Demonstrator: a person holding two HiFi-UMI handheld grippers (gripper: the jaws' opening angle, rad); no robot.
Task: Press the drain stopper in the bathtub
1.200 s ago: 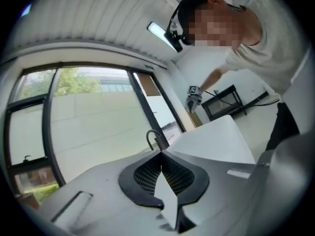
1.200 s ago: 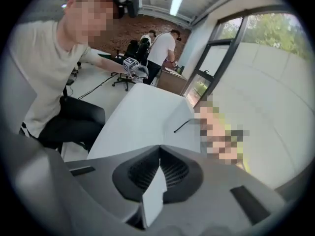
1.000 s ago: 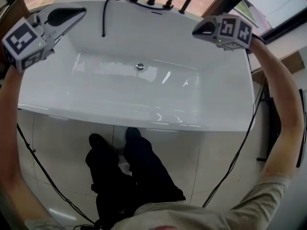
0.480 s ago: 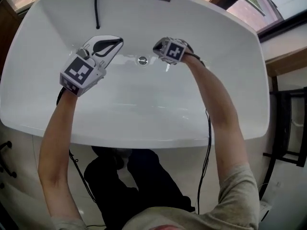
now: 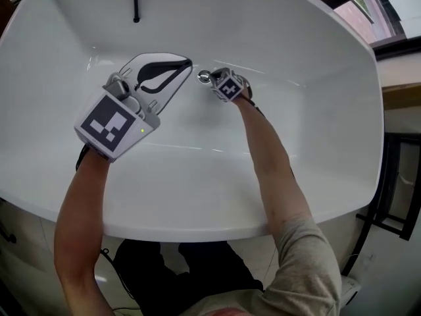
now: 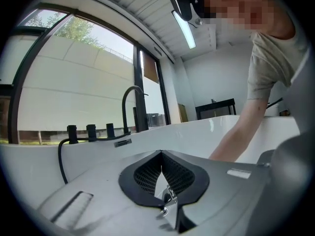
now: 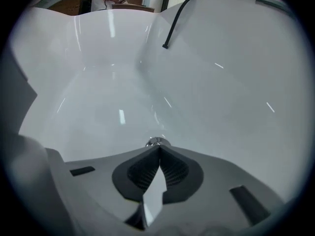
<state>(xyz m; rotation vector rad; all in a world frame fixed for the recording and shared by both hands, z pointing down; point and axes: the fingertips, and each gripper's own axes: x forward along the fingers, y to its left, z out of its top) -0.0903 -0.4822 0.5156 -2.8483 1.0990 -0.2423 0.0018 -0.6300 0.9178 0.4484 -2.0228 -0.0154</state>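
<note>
While both arms reach down into the glossy white oval bathtub, the grey plastic right gripper sits low at the tub floor w/ jaws shut, tips together and nothing btwn them. It points straight at the small round chrome drain stopper, which lies in the tub floor near the far wall. Seen from the right gripper view, the drain stopper peeks out just past the right gripper and is partly covered by its tips. Whether tip and metal actually touch can't be told.

The grey plastic left gripper is held nearer the head camera, just left of the stopper and apart from it. Its jaws are likewise closed on nothing. In its own view the left gripper shows its black mesh pads meeting at the front.

A thin black hose hangs down the far wall. Along the far rim, per the left gripper view, stand short black tap fittings and a tall curved black spout. A bare forearm crosses that view's right side.
</note>
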